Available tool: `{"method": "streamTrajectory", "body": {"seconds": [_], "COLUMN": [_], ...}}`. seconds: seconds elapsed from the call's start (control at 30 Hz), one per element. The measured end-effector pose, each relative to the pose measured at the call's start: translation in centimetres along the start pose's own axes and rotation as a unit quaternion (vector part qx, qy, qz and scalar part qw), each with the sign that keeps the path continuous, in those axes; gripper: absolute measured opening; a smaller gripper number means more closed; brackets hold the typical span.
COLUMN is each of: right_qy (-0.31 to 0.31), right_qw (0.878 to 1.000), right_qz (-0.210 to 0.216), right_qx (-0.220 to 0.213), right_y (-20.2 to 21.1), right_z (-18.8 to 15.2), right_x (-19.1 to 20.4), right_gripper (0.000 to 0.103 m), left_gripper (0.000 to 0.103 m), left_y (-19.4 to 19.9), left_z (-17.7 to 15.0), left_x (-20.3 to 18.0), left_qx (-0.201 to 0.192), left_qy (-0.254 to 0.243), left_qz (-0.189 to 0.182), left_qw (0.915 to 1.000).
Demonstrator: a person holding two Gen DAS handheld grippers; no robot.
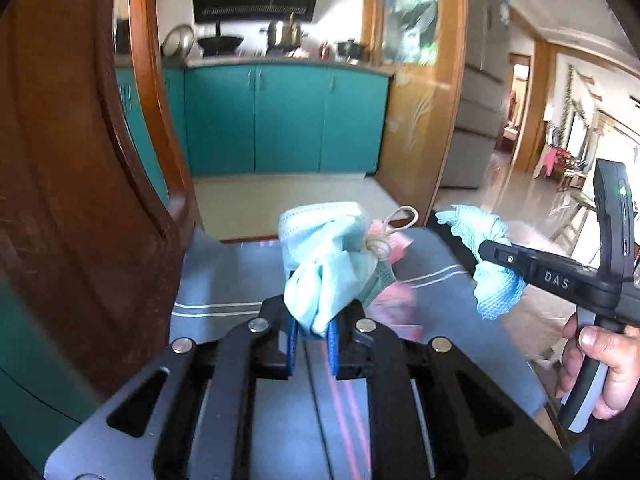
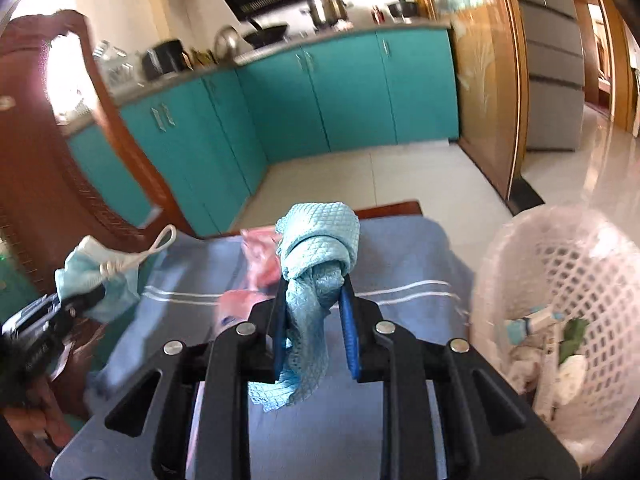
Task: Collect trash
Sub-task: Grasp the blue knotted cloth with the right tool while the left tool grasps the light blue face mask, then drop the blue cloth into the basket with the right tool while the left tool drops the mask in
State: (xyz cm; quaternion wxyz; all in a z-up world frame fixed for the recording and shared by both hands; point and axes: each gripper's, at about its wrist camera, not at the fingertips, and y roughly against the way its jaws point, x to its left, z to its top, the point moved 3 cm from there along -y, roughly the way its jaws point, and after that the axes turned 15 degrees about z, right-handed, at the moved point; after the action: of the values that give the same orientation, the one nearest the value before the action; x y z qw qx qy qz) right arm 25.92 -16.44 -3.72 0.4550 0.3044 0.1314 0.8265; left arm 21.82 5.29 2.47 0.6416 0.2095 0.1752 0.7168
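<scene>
Left claw (image 1: 313, 330) grips a face mask (image 1: 320, 256), right claw (image 2: 316, 334) a cloth (image 2: 316, 240), beside a basket (image 2: 560, 264).

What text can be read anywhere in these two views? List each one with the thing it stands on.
"DAS": white letters on the black arm of the right claw, seen from the left wrist view; the claw is shut on a blue cloth.
Pale lettering on the body of the left claw, in the right wrist view: too blurred to read.
Items in the white basket: any print is too small to read.
No other text shows.
</scene>
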Motion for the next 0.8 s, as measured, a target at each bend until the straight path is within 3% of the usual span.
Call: {"method": "streamTrajectory", "body": {"seconds": [0.1,0.2,0.37,0.8], "right_qy": [0.018,0.027,0.044,0.039], "right_qw": [1.0,0.999,0.999,0.999], "right_qz": [0.011,0.018,0.018,0.013], "right_qx": [-0.024,-0.014,0.012,-0.002], "right_y": [4.6,6.4,6.0,6.2], "right_z": [-1.7,-3.7,-5.9,-5.0], "right_x": [1.2,1.8,3.0,2.5], "right_gripper": [0.024,0.024,0.024,0.024], "left_gripper": [0.012,0.013,0.013,0.013], "left_y": [2.7,4.4,4.2,3.0], "left_z": [-1.3,-3.2,-4.6,-4.6], "left_x": [-0.1,-0.7,-1.5,-1.6], "left_qx": [0.001,0.007,0.022,0.03], "left_qy": [0.009,0.004,0.003,0.0], "left_qz": [0.001,0.007,0.008,0.01], "left_qw": [1.0,0.9999,0.9997,0.9995]}}
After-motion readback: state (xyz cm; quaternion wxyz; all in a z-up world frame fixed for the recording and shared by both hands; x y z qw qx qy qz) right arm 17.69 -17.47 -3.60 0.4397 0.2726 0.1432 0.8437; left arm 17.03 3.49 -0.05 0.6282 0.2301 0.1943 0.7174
